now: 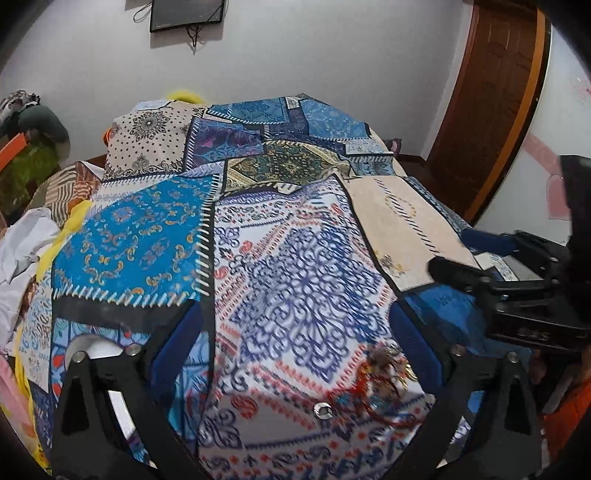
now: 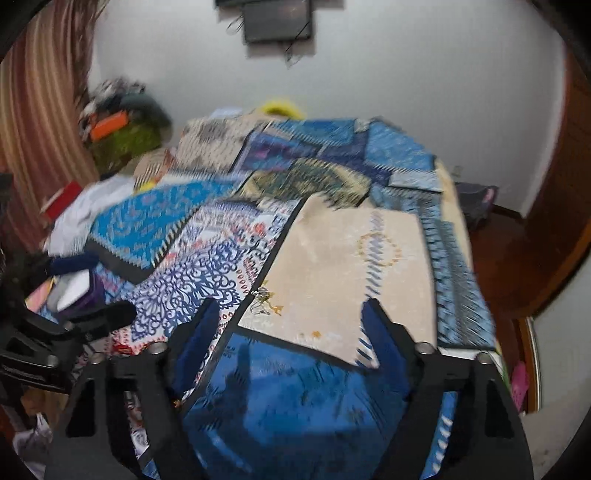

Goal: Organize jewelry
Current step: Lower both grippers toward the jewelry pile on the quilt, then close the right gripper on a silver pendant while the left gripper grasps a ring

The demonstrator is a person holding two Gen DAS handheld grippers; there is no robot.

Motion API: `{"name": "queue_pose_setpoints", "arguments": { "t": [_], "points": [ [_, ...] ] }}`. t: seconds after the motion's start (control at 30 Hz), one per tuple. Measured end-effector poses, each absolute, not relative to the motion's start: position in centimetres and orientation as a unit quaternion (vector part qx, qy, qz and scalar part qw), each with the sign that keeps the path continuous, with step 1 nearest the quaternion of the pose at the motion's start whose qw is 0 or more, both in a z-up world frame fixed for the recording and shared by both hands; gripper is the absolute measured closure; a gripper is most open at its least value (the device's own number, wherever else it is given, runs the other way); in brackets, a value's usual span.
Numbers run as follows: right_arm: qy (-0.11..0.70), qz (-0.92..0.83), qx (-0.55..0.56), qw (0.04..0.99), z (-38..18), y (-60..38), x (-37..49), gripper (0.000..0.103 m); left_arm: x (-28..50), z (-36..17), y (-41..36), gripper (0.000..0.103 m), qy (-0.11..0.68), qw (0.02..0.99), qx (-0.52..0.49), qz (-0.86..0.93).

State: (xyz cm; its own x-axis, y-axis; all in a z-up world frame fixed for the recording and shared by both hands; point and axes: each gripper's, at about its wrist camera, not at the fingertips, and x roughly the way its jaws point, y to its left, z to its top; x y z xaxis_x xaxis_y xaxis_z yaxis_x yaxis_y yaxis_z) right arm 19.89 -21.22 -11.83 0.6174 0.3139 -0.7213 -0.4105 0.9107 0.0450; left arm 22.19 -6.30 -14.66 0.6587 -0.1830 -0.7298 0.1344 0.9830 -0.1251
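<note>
Both grippers spread wide, nothing held. Left gripper (image 1: 295, 332) hovers over the bed's patchwork bedspread (image 1: 155, 229). Red-and-gold jewelry tangle (image 1: 380, 380) lies on the white-blue patch just inside its right finger; blurred, no clear long axis. Right gripper (image 2: 288, 325) is over the blue patch; small gold-silver jewelry piece (image 2: 264, 301) sits at the beige patch's edge ahead. Containers: can't tell.

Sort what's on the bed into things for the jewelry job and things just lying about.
For the job:
red and gold jewelry
silver ring
small gold and silver pieces

Lying about:
patchwork bedspread
white cloth
clothes pile
wall screen
</note>
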Motion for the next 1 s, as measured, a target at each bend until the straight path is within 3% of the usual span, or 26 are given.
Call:
{"name": "queue_pose_setpoints", "arguments": {
  "t": [0.17, 0.23, 0.3, 0.4, 0.5, 0.53, 0.9, 1.0],
  "points": [
    [0.438, 0.246, -0.066, 0.862, -13.6, -20.2, 22.9, 0.051, 23.3, -15.1, -5.5, 0.019, 0.409, 0.908, -0.031, -0.081],
    [0.453, 0.253, -0.065, 0.852, -14.3, -19.8, 23.7, 0.060, 23.5, -15.4, -5.3, 0.030, 0.414, 0.906, -0.035, -0.084],
    [0.468, 0.259, -0.059, 0.843, -15.2, -19.5, 24.3, 0.067, 23.6, -15.6, -5.2, 0.035, 0.420, 0.902, -0.038, -0.092],
    [0.472, 0.256, -0.054, 0.842, -15.7, -19.5, 24.8, 0.069, 23.3, -15.8, -5.5, 0.040, 0.423, 0.901, -0.031, -0.095],
    [0.472, 0.257, -0.054, 0.842, -15.8, -19.4, 25.0, 0.089, 23.0, -15.8, -5.8, 0.042, 0.425, 0.899, -0.029, -0.101],
    [0.472, 0.261, -0.058, 0.840, -15.8, -19.2, 24.8, 0.090, 22.9, -15.7, -5.8, 0.043, 0.424, 0.899, -0.030, -0.102],
    [0.436, 0.258, -0.063, 0.860, -13.2, -20.1, 22.1, 0.091, 20.9, -15.0, -8.4, 0.044, 0.431, 0.891, -0.019, -0.141],
    [0.421, 0.253, -0.060, 0.869, -12.2, -20.5, 20.9, 0.091, 20.8, -15.4, -9.5, 0.052, 0.438, 0.886, -0.017, -0.153]
  ]
}}
